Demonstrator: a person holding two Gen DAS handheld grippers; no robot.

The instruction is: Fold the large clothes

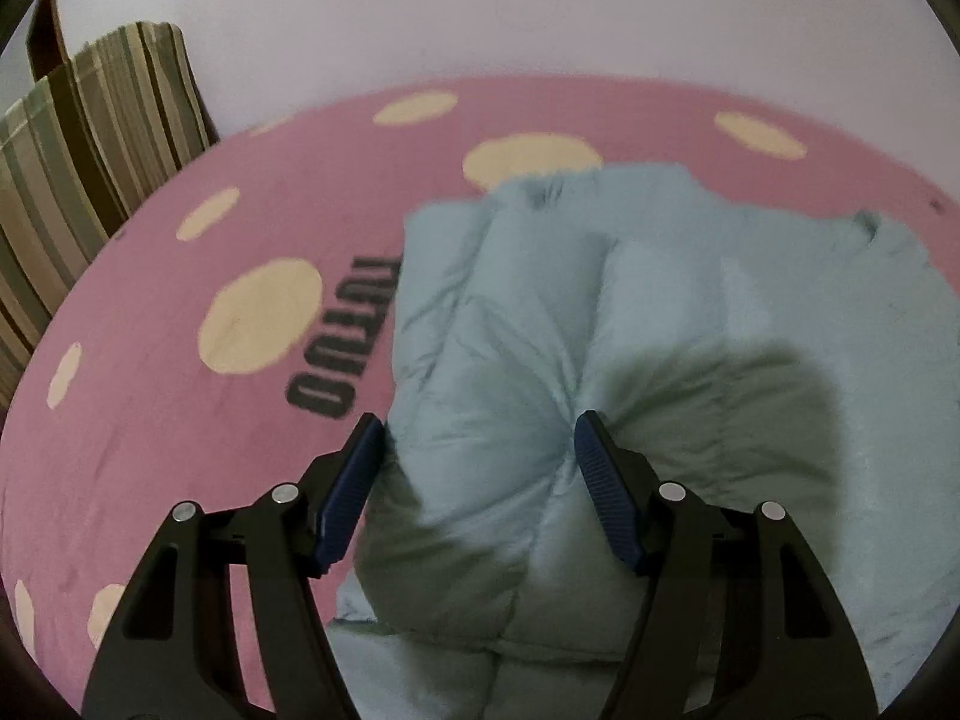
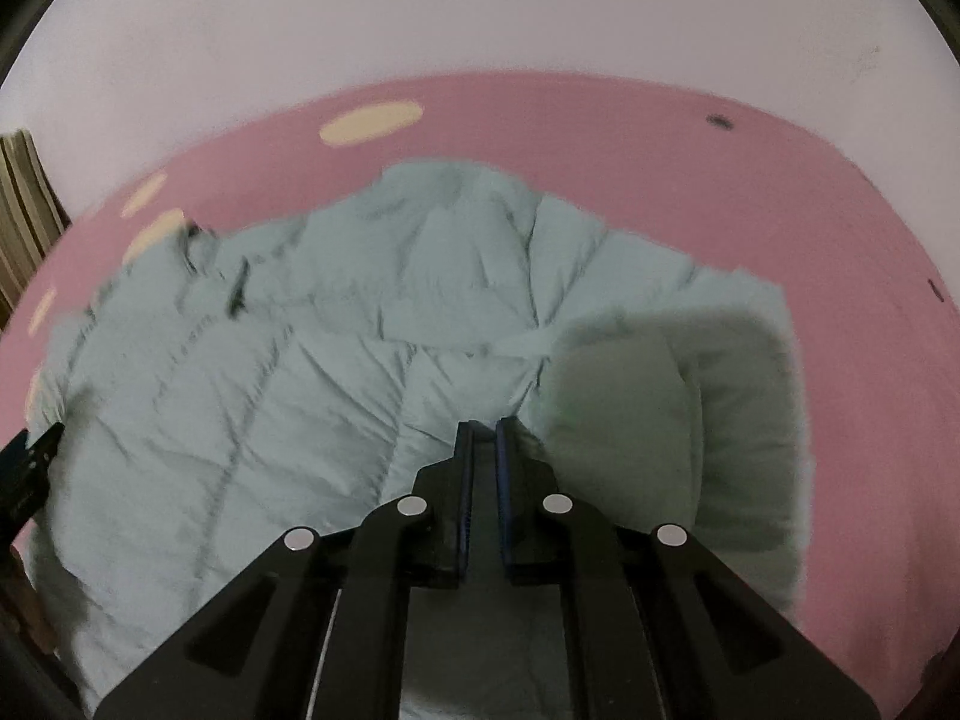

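Left gripper [image 1: 477, 441]: nearest the lens; jaws stand wide, straddling a puffy fold of the quilted jacket [image 1: 600, 330]. Blue pads [image 1: 354, 492] sit either side of the fold; whether they press on it cannot be told, and the cloth looks uncompressed.
Right gripper [image 2: 485, 429]: jaws drawn almost together, only a sliver of gap; no cloth visible between the pads.
Task item: pale blue-green padded jacket, lying on the pink spotted bedcover [image 1: 180, 420], bunched and partly doubled over; one rolled portion [image 2: 678, 420] lies at the right of the right-wrist view.
Location: jacket lies towards the middle of the cover, pink showing on its left, far and right sides; near edge hidden behind the grippers.
Risk 1: left jaws may close on too thick a wad, so several layers would lift together and the fold would skew.
Risk 2: slick puffy fabric may slip from the pads if only the crown of the ridge is caught.
Risk 3: right gripper, nearly closed, would only push the cloth; a shove could undo the rolled portion.
Risk 4: dragging could rumple the bedcover beneath.
Containers: none seen; a striped bundle [image 1: 90, 132] stands at the far left, contents indeterminate.
Image quality: blurred in places, fine seams uncertain.
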